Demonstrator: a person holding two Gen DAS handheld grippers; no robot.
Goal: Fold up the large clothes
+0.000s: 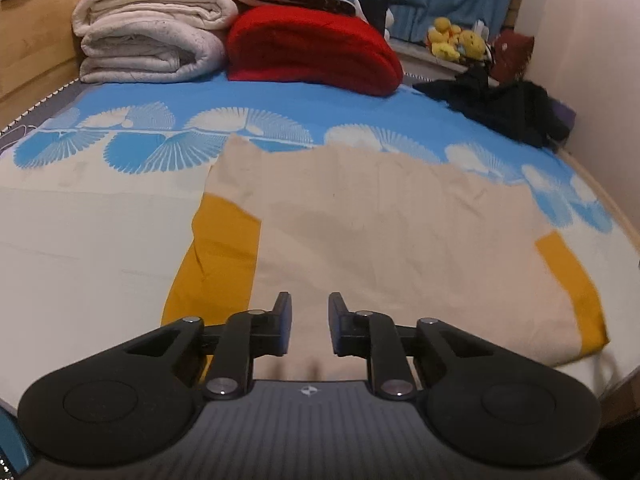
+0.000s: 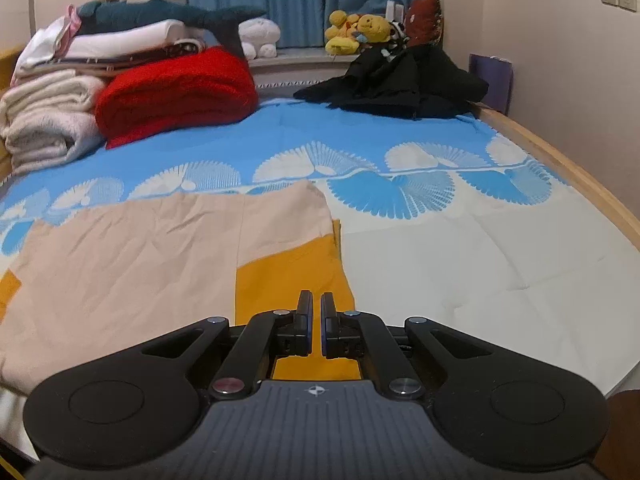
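Observation:
A large beige garment [image 1: 380, 232] with mustard-yellow panels [image 1: 216, 256] lies spread flat on the blue-and-white bed sheet [image 1: 88, 240]. My left gripper [image 1: 310, 304] hovers above its near edge, open with a small gap and nothing between its fingers. In the right wrist view the same beige garment [image 2: 132, 264] fills the left half, with one yellow panel [image 2: 292, 272] at its right edge. My right gripper [image 2: 317, 304] hangs over that yellow panel, shut and holding nothing.
At the bed's head are folded white blankets [image 1: 148, 40], a red blanket [image 1: 316, 48], a heap of black clothes [image 2: 400, 80] and yellow plush toys [image 2: 356, 30]. A wooden bed rail [image 2: 580, 176] and a wall bound the right side.

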